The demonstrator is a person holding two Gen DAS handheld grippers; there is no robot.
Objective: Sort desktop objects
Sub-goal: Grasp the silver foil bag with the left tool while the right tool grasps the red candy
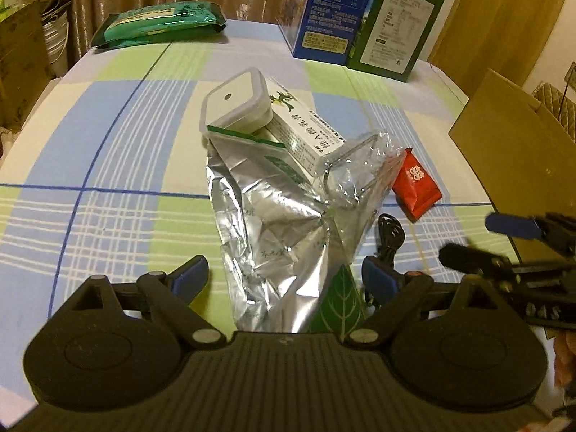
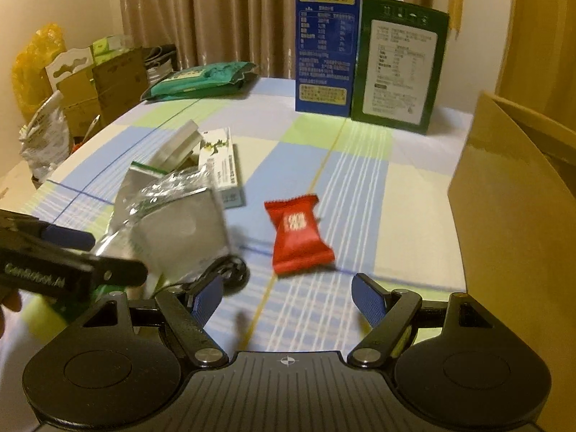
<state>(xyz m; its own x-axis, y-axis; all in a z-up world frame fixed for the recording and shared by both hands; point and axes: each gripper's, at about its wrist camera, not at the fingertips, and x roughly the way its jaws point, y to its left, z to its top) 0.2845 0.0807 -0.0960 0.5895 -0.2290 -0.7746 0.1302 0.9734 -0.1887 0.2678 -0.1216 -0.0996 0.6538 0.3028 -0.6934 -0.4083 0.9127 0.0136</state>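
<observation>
Nearby, black cable [image 2: 230, 270] beside foil bag [image 1: 273, 230].

Brown pleated curtains [image 2: 223, 18] hang behind the desk [image 2: 414, 194], which wears a blue, green and cream checked cloth; a cream wall [image 2: 72, 3] stands left; warm, dim indoor light.

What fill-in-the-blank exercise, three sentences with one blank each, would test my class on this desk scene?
1. The small snack packet lying ahead of the right gripper is coloured ____.
2. The silver foil bag lies between the open fingers of the ____ gripper.
3. Beside the tall blue carton at the back of the table stands a ____ carton.

Missing words: red; left; green
</observation>
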